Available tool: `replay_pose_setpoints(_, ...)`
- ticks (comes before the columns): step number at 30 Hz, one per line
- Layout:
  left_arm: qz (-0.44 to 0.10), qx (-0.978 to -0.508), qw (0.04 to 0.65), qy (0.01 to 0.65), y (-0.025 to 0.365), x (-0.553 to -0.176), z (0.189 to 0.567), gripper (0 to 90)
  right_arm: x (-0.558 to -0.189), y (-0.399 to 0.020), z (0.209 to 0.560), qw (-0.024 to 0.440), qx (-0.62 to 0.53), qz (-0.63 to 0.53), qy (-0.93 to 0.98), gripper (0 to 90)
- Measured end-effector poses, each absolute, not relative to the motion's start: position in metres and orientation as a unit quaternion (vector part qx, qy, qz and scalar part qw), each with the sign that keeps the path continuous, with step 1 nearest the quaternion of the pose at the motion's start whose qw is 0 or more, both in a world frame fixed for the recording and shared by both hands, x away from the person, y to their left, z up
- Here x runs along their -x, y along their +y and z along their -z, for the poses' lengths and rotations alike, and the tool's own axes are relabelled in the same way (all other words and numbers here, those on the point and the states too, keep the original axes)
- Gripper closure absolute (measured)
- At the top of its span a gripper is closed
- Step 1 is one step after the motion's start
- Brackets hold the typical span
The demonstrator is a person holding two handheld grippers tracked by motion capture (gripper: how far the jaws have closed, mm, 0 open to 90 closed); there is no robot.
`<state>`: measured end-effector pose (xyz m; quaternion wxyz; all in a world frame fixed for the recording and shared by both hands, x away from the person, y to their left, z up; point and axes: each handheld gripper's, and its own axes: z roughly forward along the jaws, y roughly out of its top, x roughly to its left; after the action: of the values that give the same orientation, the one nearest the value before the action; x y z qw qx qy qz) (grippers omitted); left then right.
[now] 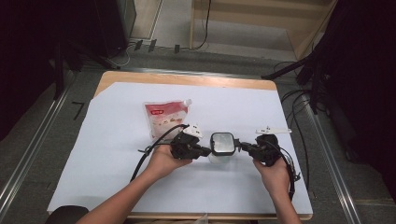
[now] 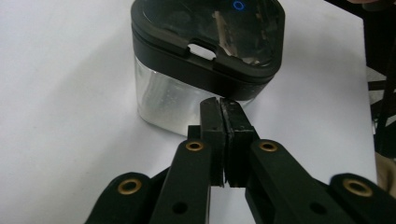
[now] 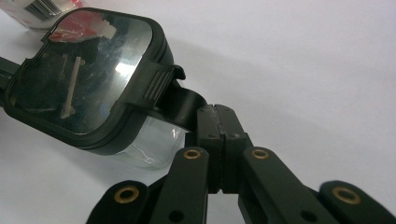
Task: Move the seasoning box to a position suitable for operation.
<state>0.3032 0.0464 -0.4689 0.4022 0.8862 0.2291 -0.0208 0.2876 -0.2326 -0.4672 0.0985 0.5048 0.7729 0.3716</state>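
While flanked by both closed tools, container (image 1: 222, 145) between left gripper (image 1: 205, 150) and right gripper (image 1: 239, 145), latch tab facing the right one.

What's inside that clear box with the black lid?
Through the clear wall of the box I see only glare and ribbing, no definite contents. The black lid has a reflective window that mirrors the room, hiding the inside from above.

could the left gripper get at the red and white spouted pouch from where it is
Probably yes. The red and white spouted pouch lies just beyond the left gripper on bare white table cover, nothing between. But its jaws are shut, tips at the clear black-lidded container, so it must open first.
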Motion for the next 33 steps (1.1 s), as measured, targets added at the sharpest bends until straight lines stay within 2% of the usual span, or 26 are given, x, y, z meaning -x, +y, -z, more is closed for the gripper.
replay_pose_setpoints(5,0.022,-0.886,0.401,0.234,0.047,-0.303,0.469,87.4,-0.291,-0.233,0.468,0.092,-0.505,-0.374,0.772,90.0)
replay_pose_setpoints(7,0.017,-0.888,0.399,0.229,0.047,-0.302,0.469,84.1,-0.292,-0.232,0.468,0.092,-0.506,-0.373,0.772,90.0)
replay_pose_setpoints(12,-0.002,-0.889,0.394,0.232,0.051,-0.303,0.467,64.5,-0.294,-0.229,0.469,0.097,-0.504,-0.372,0.774,90.0)
replay_pose_setpoints(13,0.002,-0.885,0.407,0.228,0.053,-0.304,0.467,58.5,-0.294,-0.228,0.470,0.096,-0.505,-0.370,0.774,90.0)
replay_pose_setpoints(16,-0.006,-0.883,0.415,0.219,0.055,-0.304,0.464,48.6,-0.294,-0.227,0.470,0.097,-0.506,-0.367,0.775,90.0)
replay_pose_setpoints(19,0.003,-0.878,0.429,0.212,0.057,-0.305,0.459,34.9,-0.294,-0.222,0.471,0.097,-0.500,-0.365,0.779,90.0)
replay_pose_setpoints(22,0.001,-0.880,0.424,0.214,0.058,-0.305,0.458,27.0,-0.294,-0.220,0.472,0.101,-0.495,-0.361,0.783,90.0)
replay_pose_setpoints(26,0.037,-0.876,0.428,0.218,0.055,-0.312,0.460,17.7,-0.296,-0.218,0.473,0.099,-0.497,-0.355,0.786,90.0)
replay_pose_setpoints(29,0.030,-0.886,0.419,0.198,0.051,-0.314,0.460,13.9,-0.297,-0.219,0.474,0.098,-0.498,-0.355,0.785,90.0)
replay_pose_setpoints(33,0.016,-0.897,0.402,0.185,0.046,-0.316,0.463,14.4,-0.299,-0.221,0.475,0.092,-0.502,-0.361,0.781,90.0)
